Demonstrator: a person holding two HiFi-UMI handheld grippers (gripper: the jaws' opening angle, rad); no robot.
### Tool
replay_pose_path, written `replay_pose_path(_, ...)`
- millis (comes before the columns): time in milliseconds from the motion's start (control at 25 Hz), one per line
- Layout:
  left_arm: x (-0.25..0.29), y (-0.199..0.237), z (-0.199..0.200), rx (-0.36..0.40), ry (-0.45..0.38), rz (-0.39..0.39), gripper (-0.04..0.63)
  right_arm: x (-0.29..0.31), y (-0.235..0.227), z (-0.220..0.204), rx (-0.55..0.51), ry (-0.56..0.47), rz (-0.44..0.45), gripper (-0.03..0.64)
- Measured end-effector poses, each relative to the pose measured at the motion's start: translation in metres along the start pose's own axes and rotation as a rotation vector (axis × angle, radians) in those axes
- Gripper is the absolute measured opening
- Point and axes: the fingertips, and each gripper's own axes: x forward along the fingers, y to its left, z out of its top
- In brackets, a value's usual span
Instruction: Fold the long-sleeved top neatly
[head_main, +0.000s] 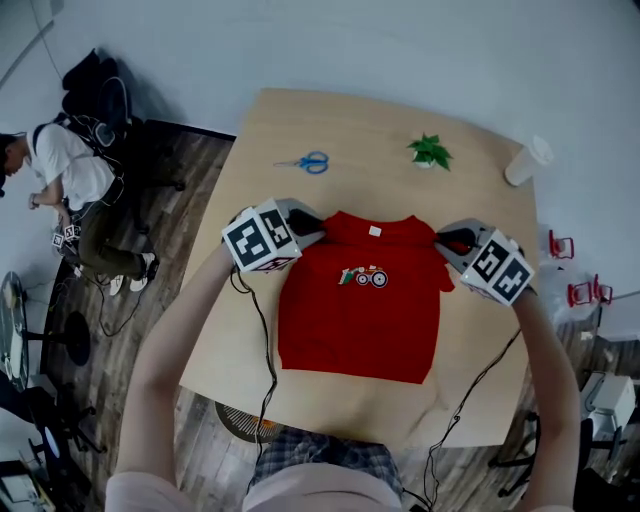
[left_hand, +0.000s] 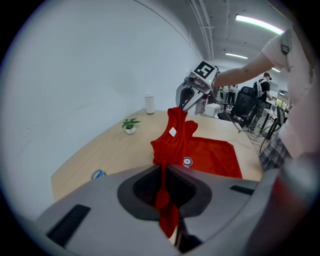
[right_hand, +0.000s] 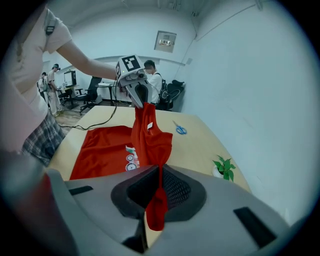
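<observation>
Taking the head view as a clock face centred on the pale wooden bench (head_main: 480, 400), the left hand-held gripper (head_main: 314, 228) sits at about 10 o'clock. Its jaws are clamped tight on a pinch of the red long-sleeved top with a small printed wheel motif on the chest (head_main: 360, 310), and a tongue of red cloth runs down through them in its own view. The grip is at the shoulder beside the neckline, probably because that corner gives control of the whole upper edge. Beyond it, near 11 o'clock, a pair of blue-handled scissors (head_main: 305, 162) lies flat, well apart from the garment and out of the working area. The top itself fills the centre. Its collar end is held up off the bench between the two tools, so the cloth sags in a fold between them, while its hem end lies flat on the wood toward 6 o'clock. The sleeves are not spread out, and I cannot tell how they lie. At 1 o'clock a small green potted plant (head_main: 430, 152) stands clear of the fabric. The right hand-held gripper (head_main: 446, 240), at about 2 o'clock, is likewise closed on the opposite shoulder, mirroring the left. This level, paired hold seems meant to keep the upper edge straight so it can be carried over toward the hem as one clean fold. A white cup (head_main: 527, 160) stands at the bench's far edge, past 2 o'clock.
</observation>
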Motion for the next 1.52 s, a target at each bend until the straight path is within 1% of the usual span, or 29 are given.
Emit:
replay_pose_path(280,-0.033,-0.109,-0.018,0.052,0.004,-0.101,0.023,-0.036,0.101,-0.003,-0.021,-0.048,0.087,0.031)
replay_pose_path(600,-0.040,-0.203,-0.055,0.147,0.084,-0.157,0.023,-0.044,0.203,-0.022,-0.091,-0.017,0.177,0.031)
replay_pose_path(800,-0.037,-0.242,-0.075,0.142,0.113,-0.205,0.023,-0.039,0.249,-0.039,-0.115,0.023,0.235,0.031)
replay_pose_path(1120,-0.020,-0.308,-0.109,0.168,0.169,-0.302,0.025,-0.022,0.312,-0.073,-0.219,0.126,0.365,0.032)
replay_pose_path(1280,-0.007,-0.333,-0.123,0.152,0.183,-0.331,0.025,-0.013,0.328,-0.091,-0.235,0.164,0.401,0.032)
replay_pose_path(1440,0.008,-0.340,-0.134,0.103,0.187,-0.336,0.026,0.001,0.334,-0.107,-0.221,0.197,0.416,0.034)
replay_pose_path(1520,0.013,-0.342,-0.138,0.090,0.192,-0.342,0.026,0.007,0.337,-0.113,-0.228,0.214,0.418,0.035)
